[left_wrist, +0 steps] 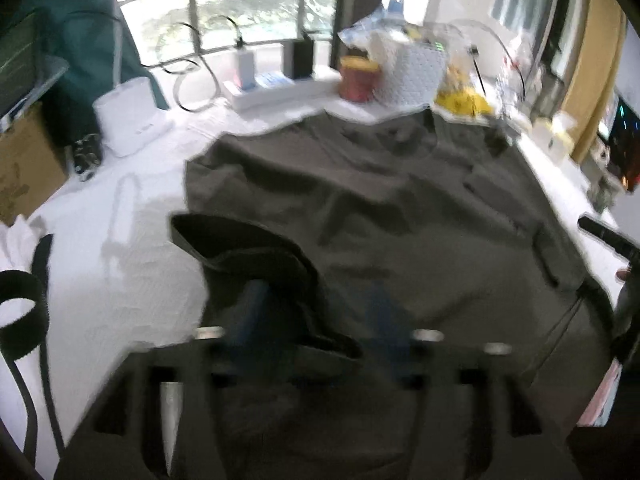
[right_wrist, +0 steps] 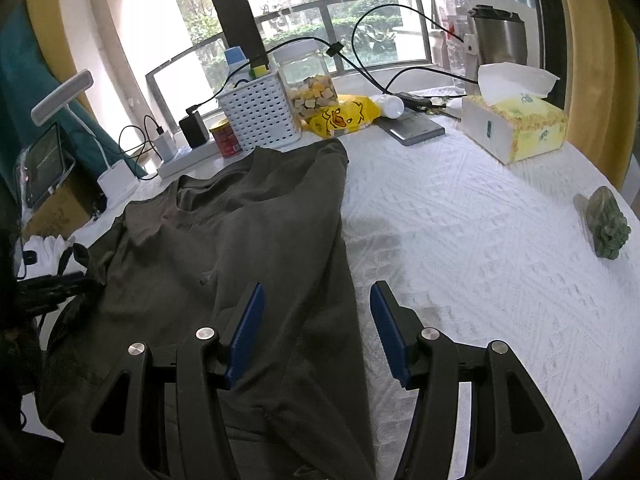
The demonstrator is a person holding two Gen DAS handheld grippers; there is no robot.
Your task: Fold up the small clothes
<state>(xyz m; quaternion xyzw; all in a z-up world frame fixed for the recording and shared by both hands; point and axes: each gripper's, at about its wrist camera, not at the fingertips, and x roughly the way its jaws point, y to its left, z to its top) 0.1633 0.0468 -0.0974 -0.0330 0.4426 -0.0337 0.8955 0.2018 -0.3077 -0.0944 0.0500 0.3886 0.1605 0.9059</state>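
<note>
Lying spread across the white textured tablecloth [right_wrist: 460, 216] was a dark olive-grey shirt [right_wrist: 240, 232], wrinkled, its far end reaching the white perforated basket [right_wrist: 260, 116] and the yellow duck-printed bag [right_wrist: 344, 116]. Hovered low over the shirt's right edge: the right gripper [right_wrist: 316, 316], blue-padded fingers [right_wrist: 250, 316] set wide apart with nothing between them — one finger above the cloth, the other above bare tablecloth. Seen much blurred from the left wrist view, the left gripper [left_wrist: 316, 312], also over the shirt [left_wrist: 380, 208]; a raised dark fold of fabric [left_wrist: 256, 252] draped across the left blue finger [left_wrist: 252, 308], the two fingers apart, though could not tell through the blur whether any cloth was actually pinched. Ranged along the far side of the table: a red can [right_wrist: 226, 138], a clear jar of snacks [right_wrist: 308, 80], a yellow tissue box [right_wrist: 516, 124], a steel tumbler [right_wrist: 498, 36] and black cables [right_wrist: 380, 52]. Off to the right, well apart from the shirt — a small green stone figure [right_wrist: 608, 224]. At the left edge, a white desk lamp [right_wrist: 64, 96] and a small tablet screen [right_wrist: 44, 164].
</note>
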